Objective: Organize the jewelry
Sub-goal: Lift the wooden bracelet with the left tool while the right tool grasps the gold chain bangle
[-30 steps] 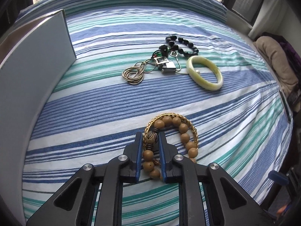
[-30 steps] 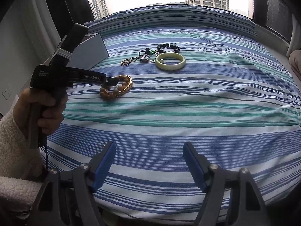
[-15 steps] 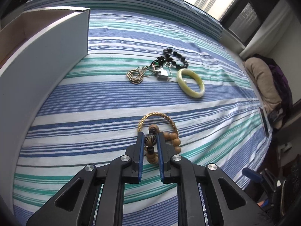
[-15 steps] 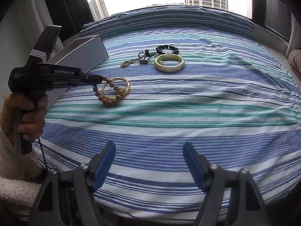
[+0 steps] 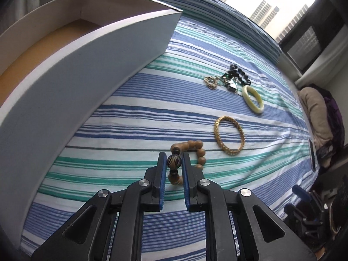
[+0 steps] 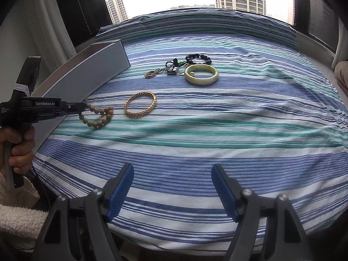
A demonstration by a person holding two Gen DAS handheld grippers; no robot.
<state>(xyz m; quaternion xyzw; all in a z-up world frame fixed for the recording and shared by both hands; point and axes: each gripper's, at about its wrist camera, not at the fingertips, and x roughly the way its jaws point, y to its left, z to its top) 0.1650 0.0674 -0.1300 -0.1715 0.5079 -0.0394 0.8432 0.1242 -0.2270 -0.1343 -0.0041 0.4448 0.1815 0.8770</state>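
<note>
My left gripper (image 5: 173,160) (image 6: 83,109) is shut on a brown wooden bead bracelet (image 5: 191,152) (image 6: 99,118), pinching its dark patterned bead, and holds it above the striped bedspread close to the open white box (image 5: 76,69) (image 6: 87,76). A gold bangle (image 5: 229,138) (image 6: 140,104) lies flat on the bed to the right of it. Farther off lie a pale green jade bangle (image 5: 253,100) (image 6: 201,74), a black bead bracelet (image 5: 240,75) (image 6: 198,58) and a tangle of thin chains (image 5: 219,82) (image 6: 162,71). My right gripper (image 6: 173,192) is open over the bed's near edge, holding nothing.
The box has a tan floor (image 5: 32,50) and tall white walls along the bed's left side. A person's hand (image 6: 18,145) in a fleecy white sleeve grips the left tool. A window with high-rise buildings is beyond the bed; clothes (image 5: 319,117) pile at the right.
The left gripper has carried the wooden bead bracelet leftward toward the box, off the gold bangle, which now lies alone. The view has rolled. The right gripper has stayed still.
</note>
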